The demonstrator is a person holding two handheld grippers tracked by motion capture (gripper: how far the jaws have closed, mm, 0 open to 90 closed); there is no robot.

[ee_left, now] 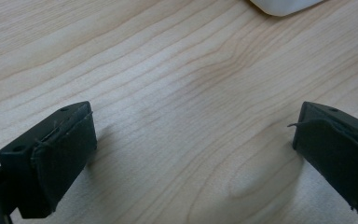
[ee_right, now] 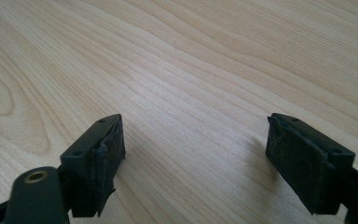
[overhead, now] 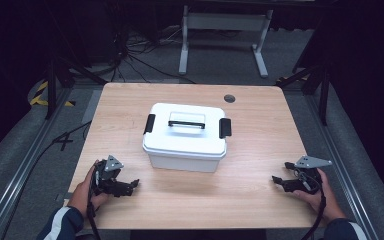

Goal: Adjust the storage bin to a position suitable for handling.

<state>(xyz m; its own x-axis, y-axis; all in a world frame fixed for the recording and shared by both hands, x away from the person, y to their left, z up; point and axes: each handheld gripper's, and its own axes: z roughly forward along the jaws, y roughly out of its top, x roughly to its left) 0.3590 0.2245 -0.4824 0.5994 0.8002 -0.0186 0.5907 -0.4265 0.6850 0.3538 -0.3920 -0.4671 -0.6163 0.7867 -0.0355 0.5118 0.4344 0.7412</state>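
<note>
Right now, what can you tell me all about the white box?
The box is white, looks plastic, with rounded corners. Its lid is on, with a black clip at each end and a black handle lying flat on top. It sits upright in the middle of the wooden table. Nothing touches it but the table; both grippers sit apart, nearer the person.

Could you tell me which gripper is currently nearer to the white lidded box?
Left. The left gripper sits just off the white box's near-left corner, jaws open over the table. The right gripper rests farther off, toward the table's right edge, also open.
</note>
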